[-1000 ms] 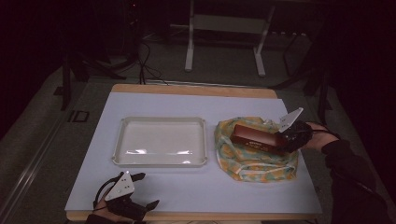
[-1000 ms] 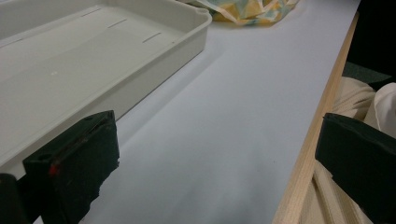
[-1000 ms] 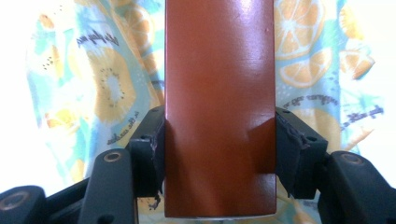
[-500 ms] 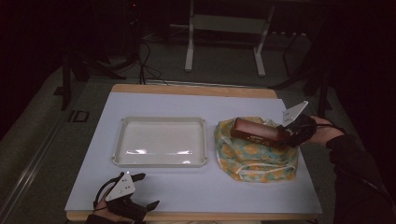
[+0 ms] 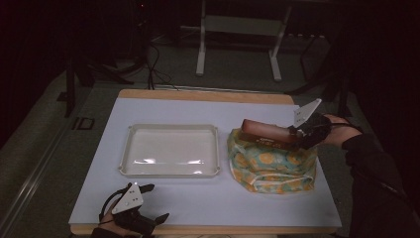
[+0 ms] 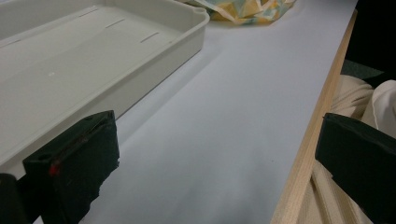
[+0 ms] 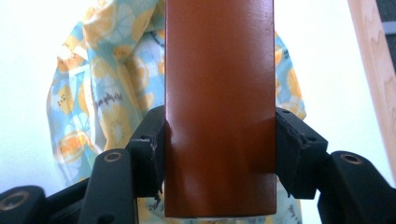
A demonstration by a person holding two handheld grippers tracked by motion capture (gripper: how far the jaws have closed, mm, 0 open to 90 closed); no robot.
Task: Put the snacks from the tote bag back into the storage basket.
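Your bench point(image 5: 208, 198) fills the middle of the high view, a pale sheet with a wooden strip along its far and near edges. On it, left of centre in the frame, sits the white tray point(image 5: 171, 149), shallow and rectangular, with nothing lying in it. Just to the right of the tray, apart from it by a narrow strip of bench, lies the fabric bag point(image 5: 270, 163), patterned in orange fruit slices on light blue and slumped in a low heap.

Above the bag, at centre right of the frame, you hold the brown box point(image 5: 265, 132), long and glossy, roughly level, with its free end pointing toward the left of the frame. In the right gripper view the box point(image 7: 219, 107) runs up the middle of the frame, the bag point(image 7: 102, 102) spread beneath it.

Your right tongs point(image 5: 299, 135) are clenched on the box's right end; the right gripper view shows both jaws pressed flat against its long sides.

Your left tongs point(image 5: 141, 210) rest at the bottom left of the frame near the bench's near edge, released, jaws spread wide with bare bench between them.
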